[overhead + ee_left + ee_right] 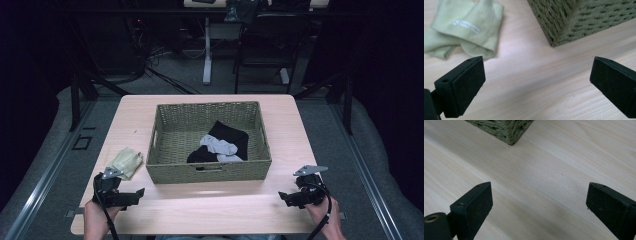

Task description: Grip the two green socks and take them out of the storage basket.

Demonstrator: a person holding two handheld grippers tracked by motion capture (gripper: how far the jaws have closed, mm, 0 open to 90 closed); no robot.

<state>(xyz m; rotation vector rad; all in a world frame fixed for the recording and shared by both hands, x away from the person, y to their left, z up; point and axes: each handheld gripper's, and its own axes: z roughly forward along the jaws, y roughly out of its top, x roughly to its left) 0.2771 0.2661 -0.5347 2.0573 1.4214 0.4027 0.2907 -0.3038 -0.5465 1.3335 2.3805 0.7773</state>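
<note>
So the job looks like sorting socks out of the basket, and right now we're sitting between picks. The left gripper (537, 82) has its jaws spread as wide as they go with nothing between them, just bare light wooden table (531, 82). The folded pale yellow-green sock with a whitish stripe (465, 27) lies up and to the left of the left jaw, close to its tip but not touching, so I'd guess that one is already dealt with. The corner of the olive-green woven rectangular basket (584, 17) sits ahead, between the two jaws and leaning toward the right one, well clear of both.

The right gripper (539, 207) is likewise wide open and empty, hovering low over the table, with the basket's other front corner ahead of its left jaw.

In the high view you can see what's left inside: a black sock (227, 135) with a light grey sock (218, 145) lying on top of it, both beyond the front wall from either pair of jaws.

Next move, as I read it: one gripper has to lift over that front wall, come down on the grey one since it's on top, and pinch only that layer. Grabbing too deep probably drags the black one along.
</note>
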